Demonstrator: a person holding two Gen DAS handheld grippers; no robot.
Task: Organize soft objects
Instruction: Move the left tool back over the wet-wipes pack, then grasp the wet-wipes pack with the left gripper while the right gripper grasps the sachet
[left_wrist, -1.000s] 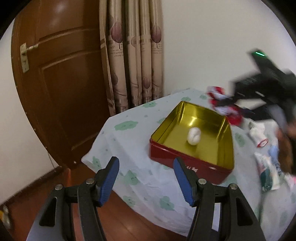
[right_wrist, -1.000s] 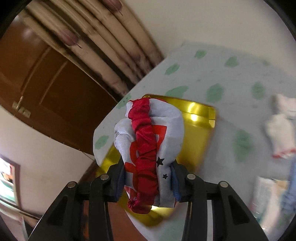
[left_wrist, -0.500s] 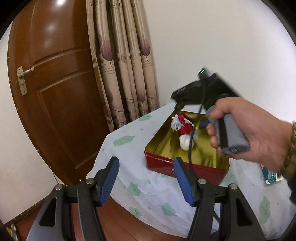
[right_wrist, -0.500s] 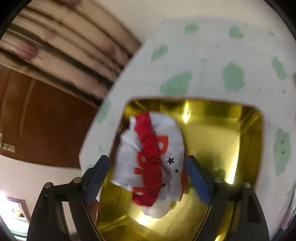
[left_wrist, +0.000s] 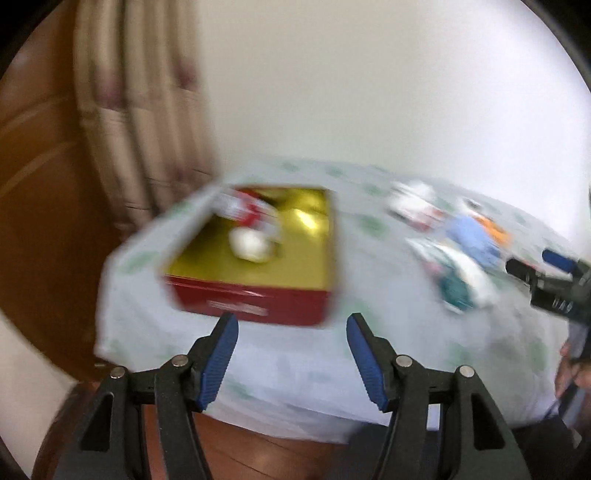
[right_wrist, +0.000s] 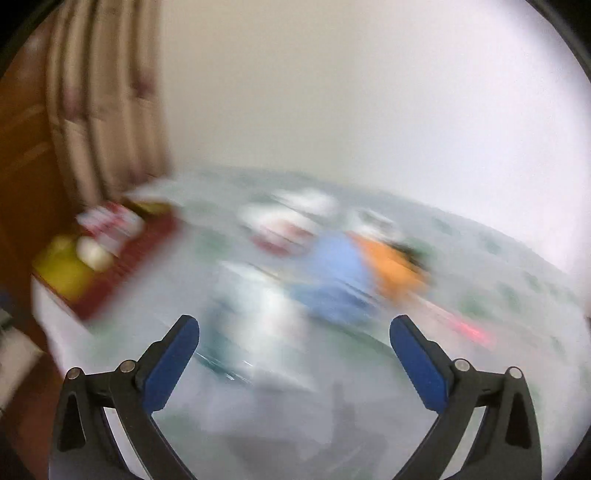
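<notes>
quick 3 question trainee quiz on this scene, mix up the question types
1. True or false: the right hand-held gripper holds nothing.
2. What lies in the red tin beside the white ball? A) red and white cloth B) orange cloth C) nothing
3. Fill in: the blue cloth lies on the ____.

Key: 1 true, its jaws have just been opening. 2 A, the red and white cloth. 3 tablecloth.

Both cameras sit just behind their own fingers and look down across the table (left_wrist: 388, 306), the left one near the tin (left_wrist: 258, 295), the right one nearer the clothes (right_wrist: 332, 273), and both see both.
</notes>
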